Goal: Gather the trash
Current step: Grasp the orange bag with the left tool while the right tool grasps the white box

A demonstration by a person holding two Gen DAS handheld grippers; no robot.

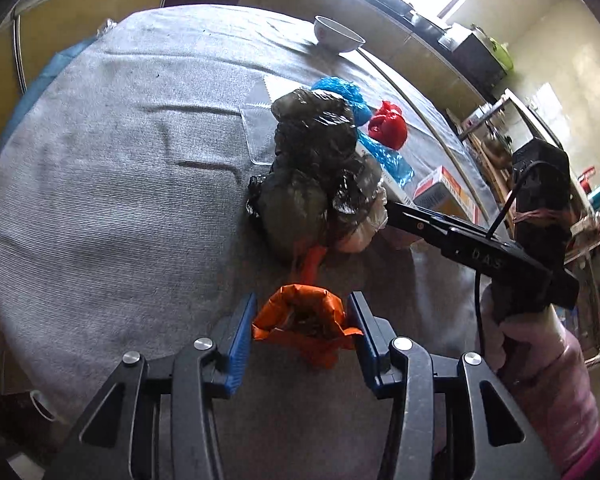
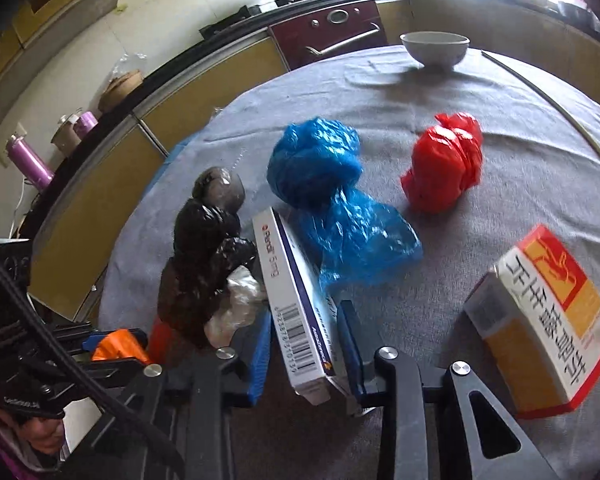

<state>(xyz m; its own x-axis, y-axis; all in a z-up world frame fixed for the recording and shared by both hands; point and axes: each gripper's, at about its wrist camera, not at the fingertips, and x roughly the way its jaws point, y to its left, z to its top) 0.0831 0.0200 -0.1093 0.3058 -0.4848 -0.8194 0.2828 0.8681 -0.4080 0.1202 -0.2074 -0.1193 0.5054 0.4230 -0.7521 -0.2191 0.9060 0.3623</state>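
My left gripper (image 1: 300,320) is shut on the mouth of an orange plastic bag (image 1: 304,322), which lies on the grey tablecloth (image 1: 120,200). A lumpy dark plastic bag (image 1: 312,160) sits just beyond it. My right gripper (image 2: 305,348) is shut on a white and blue carton (image 2: 296,300), held on edge. It also shows from the side in the left wrist view (image 1: 388,208). A blue bag (image 2: 332,200), a red bag (image 2: 444,168) and a red and yellow box (image 2: 548,332) lie on the cloth.
A white bowl (image 2: 436,46) stands at the far edge of the round table. A clear flat sheet (image 1: 260,128) lies beside the dark bag. Kitchen cabinets (image 2: 112,184), a counter and a shelf rack (image 1: 500,136) ring the table.
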